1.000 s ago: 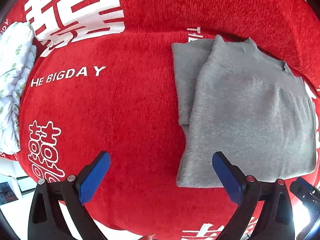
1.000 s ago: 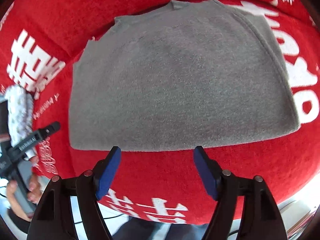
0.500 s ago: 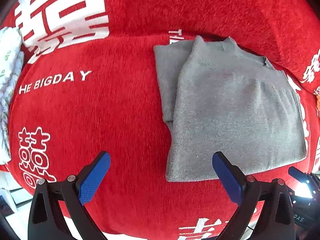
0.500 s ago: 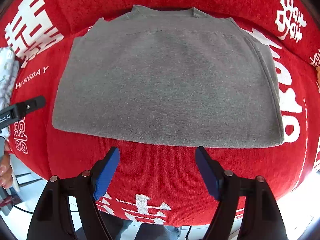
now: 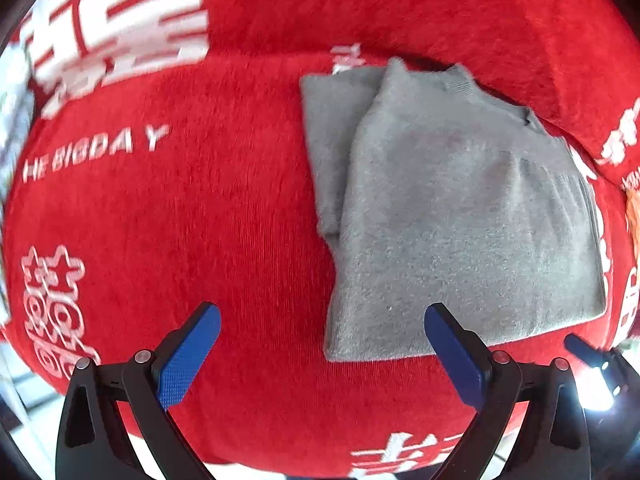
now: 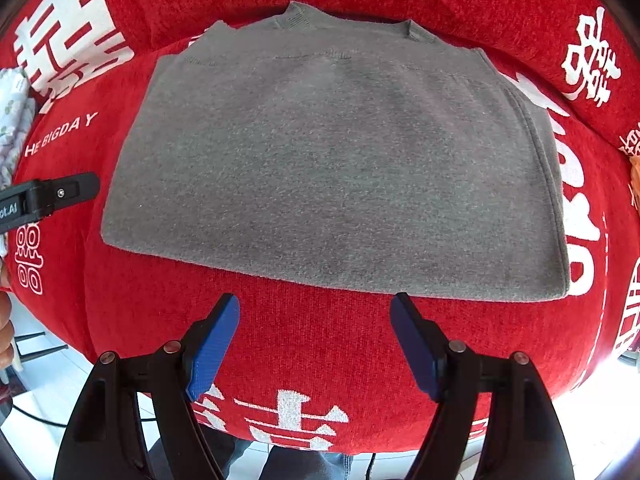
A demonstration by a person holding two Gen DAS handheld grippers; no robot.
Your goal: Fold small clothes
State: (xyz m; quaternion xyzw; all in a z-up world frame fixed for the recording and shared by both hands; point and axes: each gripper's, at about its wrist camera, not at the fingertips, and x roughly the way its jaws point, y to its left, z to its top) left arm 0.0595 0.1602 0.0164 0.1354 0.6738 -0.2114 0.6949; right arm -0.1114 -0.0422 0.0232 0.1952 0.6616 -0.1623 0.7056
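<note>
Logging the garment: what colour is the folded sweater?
Plain grey sweater; clearest in the right wrist view.

From my left wrist view, the folded sweater lies on the cushion cover at the two o'clock side, its collar toward twelve o'clock and against the raised back cushion. A folded-under layer protrudes from its nine o'clock edge. My left gripper hangs above the cover at six o'clock, its three o'clock finger over the sweater's near edge. The printed lettering lies at ten o'clock.

From my right wrist view, the sweater fills the centre. My right gripper sits at six o'clock, clear of the hem. A patterned cloth lies at nine o'clock.
</note>
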